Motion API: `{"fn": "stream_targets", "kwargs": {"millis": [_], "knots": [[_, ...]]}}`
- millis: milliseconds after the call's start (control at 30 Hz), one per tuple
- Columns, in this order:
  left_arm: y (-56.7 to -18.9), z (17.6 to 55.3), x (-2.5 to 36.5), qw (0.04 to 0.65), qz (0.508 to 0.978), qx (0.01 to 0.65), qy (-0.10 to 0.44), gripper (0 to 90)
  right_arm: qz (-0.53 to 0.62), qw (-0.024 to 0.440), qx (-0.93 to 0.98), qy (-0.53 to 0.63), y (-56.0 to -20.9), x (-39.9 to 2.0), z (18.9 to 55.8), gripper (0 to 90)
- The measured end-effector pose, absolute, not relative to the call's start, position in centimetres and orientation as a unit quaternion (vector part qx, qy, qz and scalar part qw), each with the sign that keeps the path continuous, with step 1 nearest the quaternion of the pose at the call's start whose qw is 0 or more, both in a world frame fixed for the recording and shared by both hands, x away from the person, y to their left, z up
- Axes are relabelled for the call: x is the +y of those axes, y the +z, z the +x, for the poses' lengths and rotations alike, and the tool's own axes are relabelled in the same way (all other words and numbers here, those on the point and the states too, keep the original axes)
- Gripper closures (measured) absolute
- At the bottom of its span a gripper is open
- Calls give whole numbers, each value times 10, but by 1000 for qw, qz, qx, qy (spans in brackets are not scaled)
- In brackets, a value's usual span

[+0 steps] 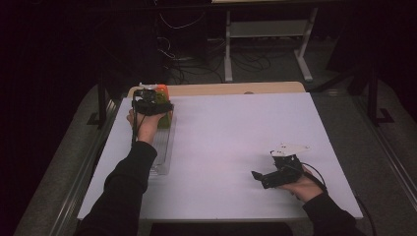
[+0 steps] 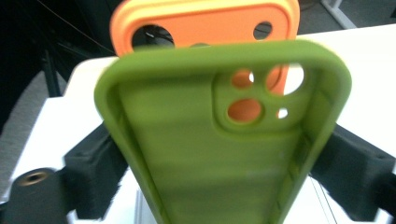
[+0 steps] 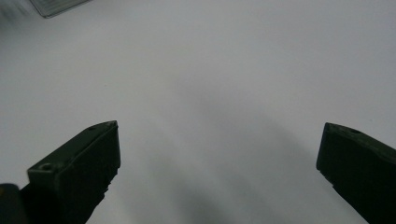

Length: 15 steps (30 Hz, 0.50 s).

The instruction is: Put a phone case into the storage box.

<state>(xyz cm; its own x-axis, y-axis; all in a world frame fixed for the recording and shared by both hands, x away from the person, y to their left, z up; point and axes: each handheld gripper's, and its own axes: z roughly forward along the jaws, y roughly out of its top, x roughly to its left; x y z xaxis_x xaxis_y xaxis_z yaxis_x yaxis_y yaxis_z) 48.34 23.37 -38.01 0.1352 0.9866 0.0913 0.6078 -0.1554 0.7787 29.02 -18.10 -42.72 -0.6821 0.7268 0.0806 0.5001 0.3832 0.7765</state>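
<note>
Since the left claw (image 2: 205,186) stands just wide of the green phone case (image 2: 219,154), which leans against the orange case (image 2: 205,23) at the clear tray's (image 1: 164,152) far end, lift straight off without nudging it. The right claw (image 3: 219,172) rests wide, empty, on the tabletop (image 1: 236,132).

Matt green phone case (image 2: 187,154), matt orange phone case (image 2: 205,23), clear plastic rack (image 1: 164,147)

I see a white table (image 1: 231,147) with a strip of bare wood (image 1: 231,89) along its far edge. Near the left edge a clear, long tray (image 1: 163,152) lies on it, running toward the far left corner. At that far end, a green phone case (image 1: 165,119) and an orange one (image 1: 162,90) stand in it.
</note>
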Motion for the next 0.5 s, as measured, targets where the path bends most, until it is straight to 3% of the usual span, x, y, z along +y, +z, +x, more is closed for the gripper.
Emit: {"fn": "stream_targets", "kwargs": {"millis": [67,500], "knots": [[-382,484,235,295,695,577,311,4,373,139,821,410,-427,-181,290,0],[-362,469,252,330,688,568,308,0,371,140,820,414,-426,-181,290,0]]}}
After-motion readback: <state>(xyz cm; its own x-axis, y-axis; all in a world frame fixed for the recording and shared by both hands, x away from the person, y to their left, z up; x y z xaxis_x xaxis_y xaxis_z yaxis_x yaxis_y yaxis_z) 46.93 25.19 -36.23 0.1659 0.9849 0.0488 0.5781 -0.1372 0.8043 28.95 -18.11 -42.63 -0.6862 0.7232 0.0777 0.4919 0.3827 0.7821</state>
